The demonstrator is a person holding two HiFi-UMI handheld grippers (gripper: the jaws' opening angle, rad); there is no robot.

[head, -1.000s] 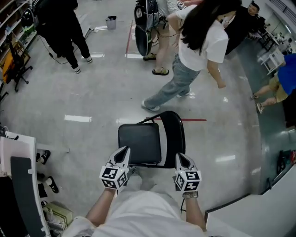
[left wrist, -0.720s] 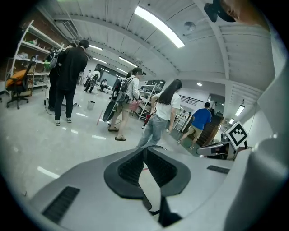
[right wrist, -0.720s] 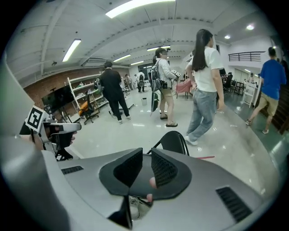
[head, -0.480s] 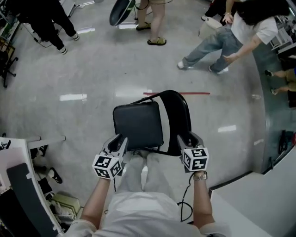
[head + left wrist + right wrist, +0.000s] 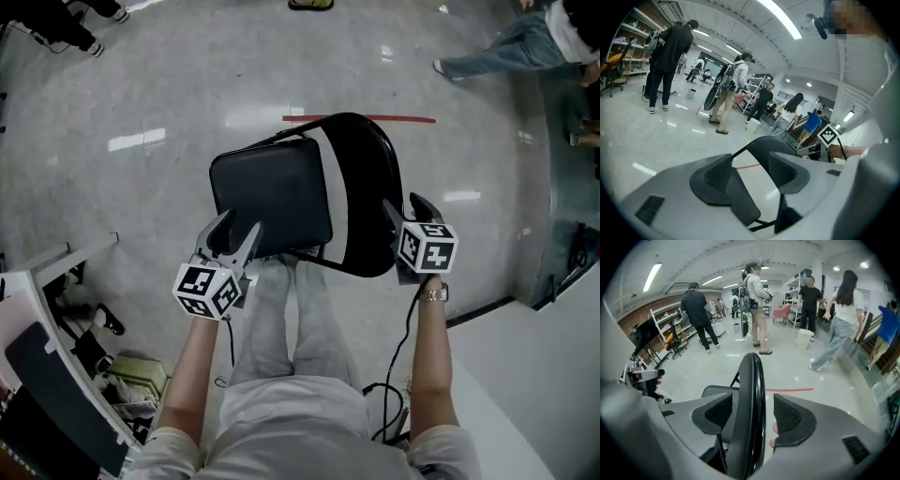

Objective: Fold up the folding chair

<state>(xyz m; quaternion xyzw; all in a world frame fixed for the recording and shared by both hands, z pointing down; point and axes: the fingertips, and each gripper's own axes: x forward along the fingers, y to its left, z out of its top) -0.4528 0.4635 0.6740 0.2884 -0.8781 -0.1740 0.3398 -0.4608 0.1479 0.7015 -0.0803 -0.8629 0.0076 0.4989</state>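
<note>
A black folding chair stands unfolded on the grey floor, its padded seat to the left of the curved backrest. My left gripper is at the seat's near left edge; its jaws are opening, and in the left gripper view the dark seat edge lies between them, clear of the right pad. My right gripper is at the backrest's right rim. Its jaws are opening wide around the backrest's rim, with a gap at the right pad.
A strip of red tape marks the floor just beyond the chair. A white counter fills the lower right, and white furniture with shoes beside it stands at the lower left. My legs are right behind the chair. People stand further off.
Both grippers came down to the chair and their jaws opened. The left now sits at the seat's edge, the right around the backrest's rim. The walking person moved away right.
</note>
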